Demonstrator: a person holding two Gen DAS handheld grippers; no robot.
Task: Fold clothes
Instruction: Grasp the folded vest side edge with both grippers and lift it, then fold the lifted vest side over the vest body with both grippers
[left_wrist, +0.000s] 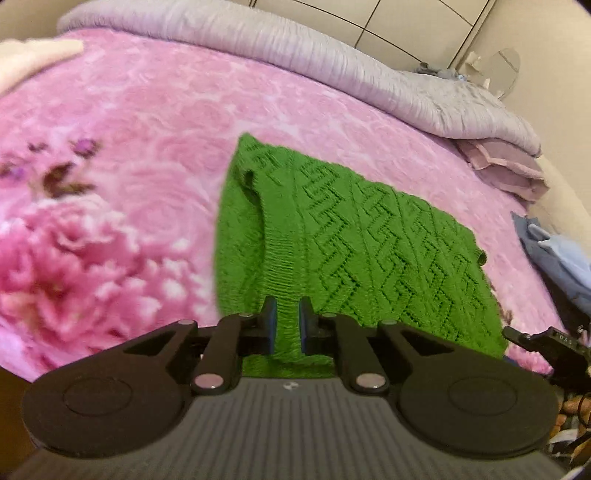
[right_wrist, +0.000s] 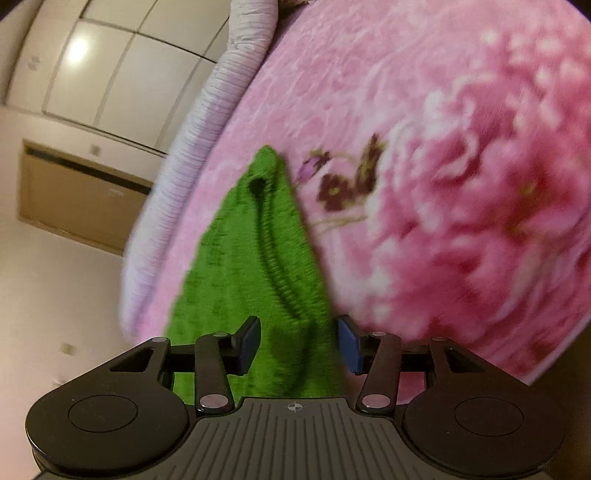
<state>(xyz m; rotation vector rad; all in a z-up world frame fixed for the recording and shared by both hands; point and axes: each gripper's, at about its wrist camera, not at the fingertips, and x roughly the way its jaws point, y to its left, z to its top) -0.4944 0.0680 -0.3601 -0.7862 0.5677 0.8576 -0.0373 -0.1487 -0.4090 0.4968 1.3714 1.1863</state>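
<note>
1. Left claw (left_wrist: 287, 325): nearest item in the left wrist view. Its blue pads are drawn close and pinch the ribbed edge of the green sweater (left_wrist: 343, 254).
2. Right claw (right_wrist: 300, 341): nearest item in the right wrist view. Spread wide; the sweater (right_wrist: 255, 258) runs between the pads, but neither pad presses on it, so no hold here.
3. Green sweater: knitted, zigzag pattern, ribbed band along one edge. Lies mostly flat on the bed, near edge gathered up toward both claws, far end tapering to a point. A fold runs along its length, so it appears already doubled over once.
4. Pink blanket (left_wrist: 147, 122): floral print, covers the bed beneath the sweater.
5. Lilac quilt (left_wrist: 332, 62): bunched along the far side of the bed.
6. Blue cloth (left_wrist: 554, 258): at the bed's edge, apart from the sweater, apparently unfolded.
7. Progress, judged: fold begun, not finished; sweater not yet a compact bundle; further folds remain.
</note>
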